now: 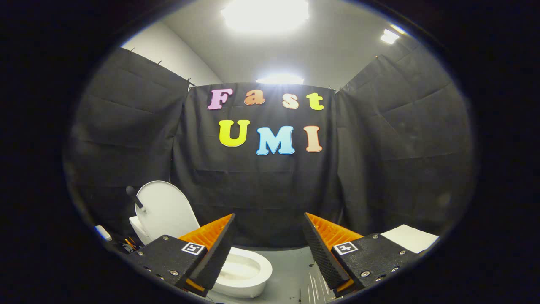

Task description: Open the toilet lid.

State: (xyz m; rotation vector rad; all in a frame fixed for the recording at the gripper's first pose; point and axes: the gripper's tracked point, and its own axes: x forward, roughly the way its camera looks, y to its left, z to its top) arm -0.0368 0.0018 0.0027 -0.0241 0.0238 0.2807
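Observation:
A white toilet stands on the grey floor ahead and to the left of my fingers. Its lid [164,210] is raised upright against the back, with a dark handle [134,196] sticking out at its upper left edge. The open bowl and seat [247,269] show just behind my left finger [215,249], which hides part of the rim. My gripper [268,221] is open, with a wide gap and nothing between the fingers. It hovers apart from the toilet, a little above and nearer than the bowl.
Black cloth walls close the booth on three sides. A white flat surface [411,237] lies beyond the right finger. Small items, among them a white object [103,233] and thin coloured sticks [130,243], lie left of the toilet. Grey floor [295,270] stretches between the fingers.

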